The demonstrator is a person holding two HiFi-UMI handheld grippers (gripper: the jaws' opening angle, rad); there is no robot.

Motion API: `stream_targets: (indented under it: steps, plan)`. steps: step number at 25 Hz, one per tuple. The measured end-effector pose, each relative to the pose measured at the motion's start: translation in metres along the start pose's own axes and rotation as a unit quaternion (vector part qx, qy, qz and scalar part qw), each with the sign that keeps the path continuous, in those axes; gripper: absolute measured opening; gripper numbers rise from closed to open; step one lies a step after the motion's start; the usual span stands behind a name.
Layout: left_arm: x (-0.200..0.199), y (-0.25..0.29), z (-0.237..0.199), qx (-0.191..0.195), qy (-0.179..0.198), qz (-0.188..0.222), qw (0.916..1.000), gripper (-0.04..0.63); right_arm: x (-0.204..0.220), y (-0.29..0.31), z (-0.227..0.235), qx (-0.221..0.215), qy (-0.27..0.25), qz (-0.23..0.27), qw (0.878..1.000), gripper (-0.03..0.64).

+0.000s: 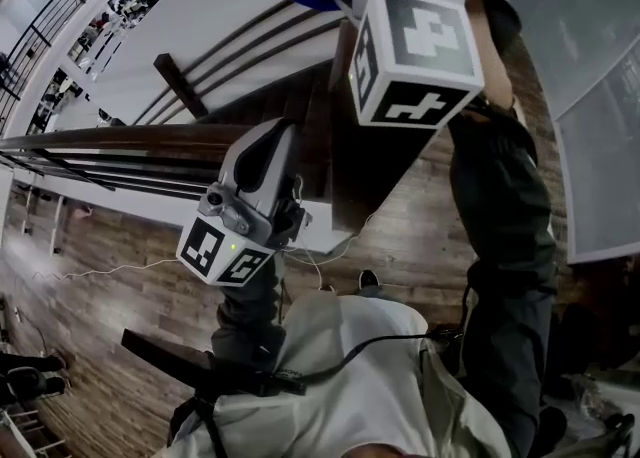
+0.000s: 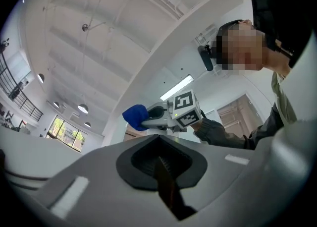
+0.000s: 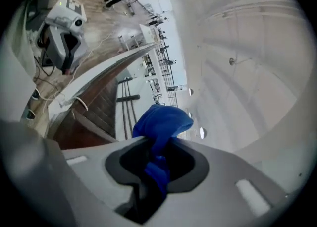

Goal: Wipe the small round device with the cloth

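— What is furthest left?

— A dark wooden railing [image 1: 120, 136] above a wooden floor [image 1: 90, 336], with a thin white cable [image 1: 110, 271] trailing across the boards.

— And the left gripper?

— The left gripper [image 2: 159, 161] is held low in front of the person's pale shirt [image 1: 350, 366], just beside the railing. Its nose is tipped up toward the white ceiling [image 2: 99, 32]. In its own view the two jaws are pressed together with nothing bulky between them. A thin brown sliver runs down the seam, and I can't tell what that is.

— Moving right?

— The right gripper [image 3: 161, 146] is raised higher and sits closer to the head camera, so its marker cube [image 1: 415, 41] looks large. A hand in a dark sleeve [image 2: 215, 131] holds it from behind.

— Where is the cloth?

— The blue cloth [image 3: 161, 122] is in that right gripper. The jaws are clamped on it. One fold is pinched deep in the gap, and a rounded bunch bulges out past the tips. From the head camera the bunch shows at the top edge, over the railing. The left gripper's camera sees it sticking out from the front of the right gripper.
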State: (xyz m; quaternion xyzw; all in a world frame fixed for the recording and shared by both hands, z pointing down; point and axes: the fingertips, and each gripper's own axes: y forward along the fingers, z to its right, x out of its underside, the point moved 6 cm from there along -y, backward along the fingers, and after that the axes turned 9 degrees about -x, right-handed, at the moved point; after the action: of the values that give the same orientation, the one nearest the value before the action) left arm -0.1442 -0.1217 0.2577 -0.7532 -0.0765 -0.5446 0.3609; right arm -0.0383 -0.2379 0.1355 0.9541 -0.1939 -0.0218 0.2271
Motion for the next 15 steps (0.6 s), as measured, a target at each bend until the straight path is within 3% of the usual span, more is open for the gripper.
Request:
stream_targets:
  steps: [5,9,13,15]
  plan:
    - [0.002,-0.003,0.0,-0.006,0.007,-0.002,1.0,0.002,-0.003,-0.002,-0.01,0.027,-0.025,-0.013,0.999,0.092]
    - [0.0,-0.003,0.001,-0.01,0.01,0.0,0.9999,0.002,-0.004,-0.034,-0.008,0.087,-0.016,0.026,0.996,0.092]
    - [-0.001,-0.004,0.004,-0.005,0.008,0.001,1.0,0.002,0.008,-0.085,0.014,0.179,0.021,0.101,0.978,0.092]
    - [-0.004,-0.003,0.006,-0.003,0.005,0.003,1.0,0.002,0.02,-0.108,0.014,0.195,0.05,0.114,0.973,0.092]
